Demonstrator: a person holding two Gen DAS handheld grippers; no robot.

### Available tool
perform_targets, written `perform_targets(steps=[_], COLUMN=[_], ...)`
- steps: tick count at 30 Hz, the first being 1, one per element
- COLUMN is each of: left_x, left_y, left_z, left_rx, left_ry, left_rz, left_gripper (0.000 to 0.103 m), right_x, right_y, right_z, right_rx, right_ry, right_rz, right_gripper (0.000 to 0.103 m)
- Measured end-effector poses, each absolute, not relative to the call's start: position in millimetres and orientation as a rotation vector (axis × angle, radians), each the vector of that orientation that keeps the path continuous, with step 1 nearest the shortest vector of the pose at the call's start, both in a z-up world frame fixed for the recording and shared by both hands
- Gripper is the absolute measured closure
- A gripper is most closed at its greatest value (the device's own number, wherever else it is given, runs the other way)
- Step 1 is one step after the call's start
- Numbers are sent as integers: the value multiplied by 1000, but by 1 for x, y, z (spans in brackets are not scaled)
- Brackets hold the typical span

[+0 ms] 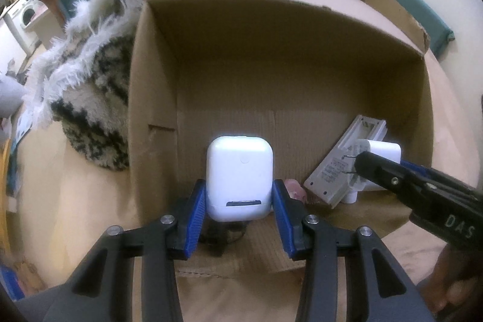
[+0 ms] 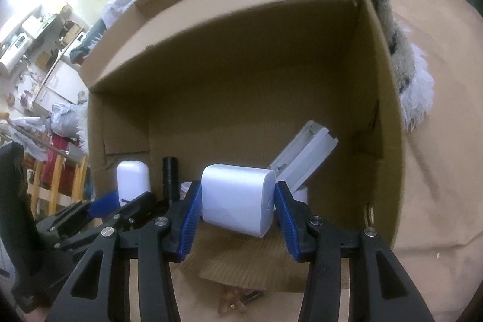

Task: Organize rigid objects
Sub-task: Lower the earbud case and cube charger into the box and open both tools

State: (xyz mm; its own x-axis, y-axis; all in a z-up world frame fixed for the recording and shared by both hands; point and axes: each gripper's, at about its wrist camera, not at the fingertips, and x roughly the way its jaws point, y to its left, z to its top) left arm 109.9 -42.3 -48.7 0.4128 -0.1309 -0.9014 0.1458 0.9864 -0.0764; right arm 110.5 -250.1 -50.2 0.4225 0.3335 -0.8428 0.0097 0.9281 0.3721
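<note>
My left gripper [image 1: 240, 204] is shut on a white earbud case [image 1: 239, 177] and holds it inside the open cardboard box [image 1: 241, 65]. My right gripper [image 2: 238, 210] is shut on a white plug adapter [image 2: 237, 198] and holds it inside the same box [image 2: 241, 74]. In the left wrist view the adapter [image 1: 382, 151] and the right gripper show at the right. In the right wrist view the earbud case [image 2: 132, 178] and the left gripper show at the left. A white remote [image 1: 341, 159], battery side up, leans in the box; it also shows in the right wrist view [image 2: 305, 153].
A black cylinder [image 2: 170, 180] and a small white tub [image 2: 185, 190] stand in the box. A pink item [image 1: 294, 189] lies on the box floor. Furry white and black fabric [image 1: 87, 80] lies beside the box on a tan sheet [image 2: 437, 171].
</note>
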Motion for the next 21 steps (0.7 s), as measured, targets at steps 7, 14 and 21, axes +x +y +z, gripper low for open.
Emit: perform_targets(steps=[7,14,21], left_x=[111,110,106], left_y=[-41,-46,-46], left_z=[-60,-58,-59], left_rx=[-23,17,14], left_ry=[1149,1121,1121], left_rz=[-168,-142,-132], left_gripper=[64,65,65], right_x=[116,118,114], right_y=[-252,-256,-259], right_z=[-67,-71,-68], right_rx=[356,362,357], right_ry=[1188,1197,1178], right_rz=[172,144,156], right_gripper=[53,52,50])
